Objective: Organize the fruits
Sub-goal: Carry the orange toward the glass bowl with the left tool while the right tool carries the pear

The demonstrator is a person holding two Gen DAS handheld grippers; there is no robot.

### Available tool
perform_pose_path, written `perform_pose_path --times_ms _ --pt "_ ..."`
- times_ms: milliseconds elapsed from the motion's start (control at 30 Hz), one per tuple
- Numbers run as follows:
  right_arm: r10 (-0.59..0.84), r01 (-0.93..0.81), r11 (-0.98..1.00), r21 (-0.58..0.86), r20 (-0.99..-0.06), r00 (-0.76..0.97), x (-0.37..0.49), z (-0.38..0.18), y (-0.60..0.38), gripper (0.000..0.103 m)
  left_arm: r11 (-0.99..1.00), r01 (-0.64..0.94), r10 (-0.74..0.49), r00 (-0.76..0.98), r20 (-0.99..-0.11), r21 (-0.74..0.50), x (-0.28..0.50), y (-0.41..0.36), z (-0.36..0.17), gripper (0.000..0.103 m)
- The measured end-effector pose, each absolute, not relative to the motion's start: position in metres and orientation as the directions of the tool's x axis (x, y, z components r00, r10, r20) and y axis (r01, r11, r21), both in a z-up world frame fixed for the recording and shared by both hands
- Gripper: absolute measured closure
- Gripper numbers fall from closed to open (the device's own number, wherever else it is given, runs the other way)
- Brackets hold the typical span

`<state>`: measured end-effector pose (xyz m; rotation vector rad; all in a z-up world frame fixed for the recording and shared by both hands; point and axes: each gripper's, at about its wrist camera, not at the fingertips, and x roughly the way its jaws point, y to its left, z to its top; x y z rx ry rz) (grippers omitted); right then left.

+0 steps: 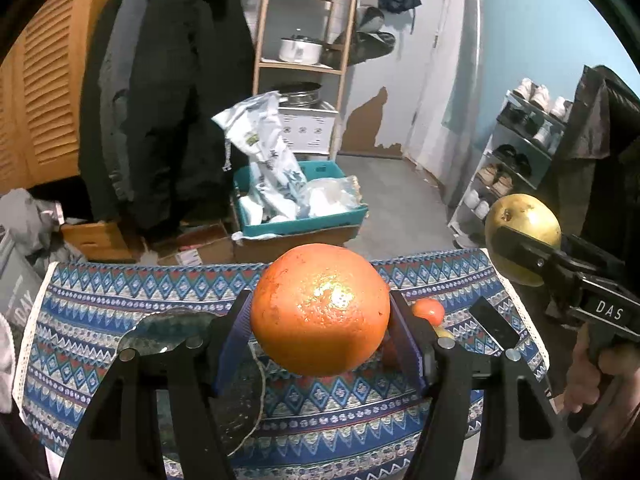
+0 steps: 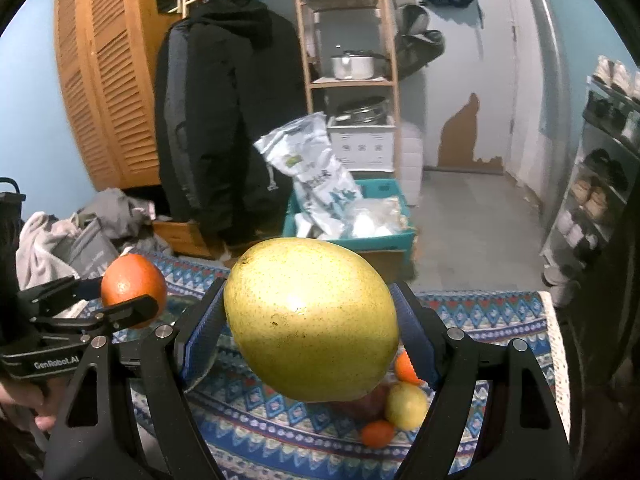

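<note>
Left wrist view: the left hand-held gripper [image 1: 320,344] clamps an orange [image 1: 320,310] above the patterned table [image 1: 120,292], a glass plate [image 1: 168,328] just below-left. To its right, the right hand-held gripper [image 2: 310,340] pinches a yellow-green pear [image 2: 310,318], long axis crosswise, over the loose fruit pile [image 2: 404,404].

Each camera rides its tongs, close over the desk [image 1: 120,292], angled down toward its far edge; both share the shelf [image 2: 348,80] beyond.
</note>
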<state>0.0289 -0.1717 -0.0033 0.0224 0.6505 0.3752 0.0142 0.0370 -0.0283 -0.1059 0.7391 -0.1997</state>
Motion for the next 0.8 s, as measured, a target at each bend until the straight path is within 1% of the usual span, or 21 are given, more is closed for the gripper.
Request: perform_pose_path --times_ms 333,800 --pt "0.412 -0.406 0.900 0.160 -0.620 0.668 0.041 -0.013 -0.119 0.023 0.982 0.054 -0.165 0.719 -0.675 -0.182 0.009 0.083 -0.039 0.036" --pt "0.460 -0.490 0.853 0.179 -0.701 0.545 0.064 -0.049 -0.042 0.023 0.979 -0.088 -0.080 0.662 -0.745 -0.183 0.011 0.146 -0.081 0.036"
